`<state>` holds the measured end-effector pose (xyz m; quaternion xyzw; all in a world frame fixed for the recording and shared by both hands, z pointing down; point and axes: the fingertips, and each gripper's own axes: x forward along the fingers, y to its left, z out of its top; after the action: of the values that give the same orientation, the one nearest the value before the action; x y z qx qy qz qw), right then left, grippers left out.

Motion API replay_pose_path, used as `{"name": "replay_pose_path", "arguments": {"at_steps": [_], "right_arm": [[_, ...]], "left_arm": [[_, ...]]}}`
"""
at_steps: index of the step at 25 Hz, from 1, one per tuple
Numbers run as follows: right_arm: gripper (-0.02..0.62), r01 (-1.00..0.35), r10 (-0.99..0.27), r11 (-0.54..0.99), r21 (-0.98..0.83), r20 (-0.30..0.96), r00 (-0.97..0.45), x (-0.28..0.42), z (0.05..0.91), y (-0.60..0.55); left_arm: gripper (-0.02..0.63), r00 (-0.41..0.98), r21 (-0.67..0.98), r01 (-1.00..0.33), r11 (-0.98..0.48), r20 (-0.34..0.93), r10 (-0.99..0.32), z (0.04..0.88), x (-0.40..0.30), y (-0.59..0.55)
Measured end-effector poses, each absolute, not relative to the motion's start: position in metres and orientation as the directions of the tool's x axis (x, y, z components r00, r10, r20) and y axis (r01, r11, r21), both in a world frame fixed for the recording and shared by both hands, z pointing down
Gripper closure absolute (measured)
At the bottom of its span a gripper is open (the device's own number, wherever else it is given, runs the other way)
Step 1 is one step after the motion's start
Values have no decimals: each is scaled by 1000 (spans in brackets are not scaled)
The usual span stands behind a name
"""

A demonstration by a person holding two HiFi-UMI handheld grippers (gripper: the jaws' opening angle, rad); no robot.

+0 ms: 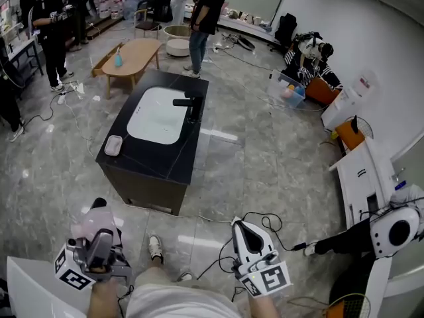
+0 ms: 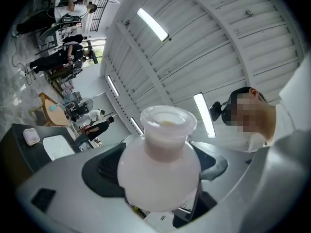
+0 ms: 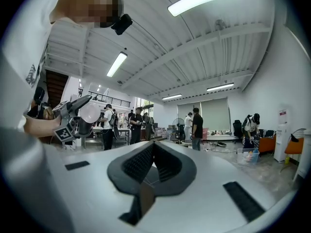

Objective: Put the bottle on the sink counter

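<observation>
The bottle point(image 1: 91, 221) is pale white-pink, with a round body and a wide neck. It sits between the jaws of my left gripper point(image 1: 97, 234) at the lower left of the head view. In the left gripper view the bottle point(image 2: 163, 171) fills the centre, with the dark pads point(image 2: 104, 171) pressed against its sides. The black sink counter point(image 1: 179, 152) stands ahead on the floor, with a white basin point(image 1: 156, 114), a black faucet point(image 1: 190, 105) and a soap dish point(image 1: 114, 145). My right gripper point(image 1: 242, 228) is at the lower centre, shut with nothing in it; its pads point(image 3: 146, 164) meet in the right gripper view.
A wooden low table point(image 1: 136, 55) with a blue bottle point(image 1: 118, 59) stands beyond the counter. People stand at the back point(image 1: 205, 18) and at the left point(image 1: 56, 28). Cables trail over the floor point(image 1: 265, 224). White equipment point(image 1: 374, 177) stands at the right.
</observation>
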<state>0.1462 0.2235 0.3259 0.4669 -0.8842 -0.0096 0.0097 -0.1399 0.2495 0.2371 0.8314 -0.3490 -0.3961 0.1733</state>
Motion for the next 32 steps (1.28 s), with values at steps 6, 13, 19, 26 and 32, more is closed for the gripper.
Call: {"name": "replay_pose_path", "arguments": {"at_steps": [6,13,19,26,32], "right_arm": [[584,-841,-841,540,23,3,-540,120,325,151],[584,-867,-867,496,41,-32,-498,76,310,60],[584,-896,-897,443,35,13,-443,81,310,57],[584,-914,-914,405,20,45,-404,94,333,19],[584,-895,-895,445,17,45,-444,104,334,-9]], "left_arm": [[201,496,563,-400,-723,-530,-687,240,-156,175],[201,558,541,-338,-770,-543,-627,234,-187,78],[201,591,557,-287,-779,-537,-602,228,-183,52],[201,612,591,-264,-762,-508,-606,255,-173,2],[201,607,598,-294,-746,-486,-629,257,-153,-14]]}}
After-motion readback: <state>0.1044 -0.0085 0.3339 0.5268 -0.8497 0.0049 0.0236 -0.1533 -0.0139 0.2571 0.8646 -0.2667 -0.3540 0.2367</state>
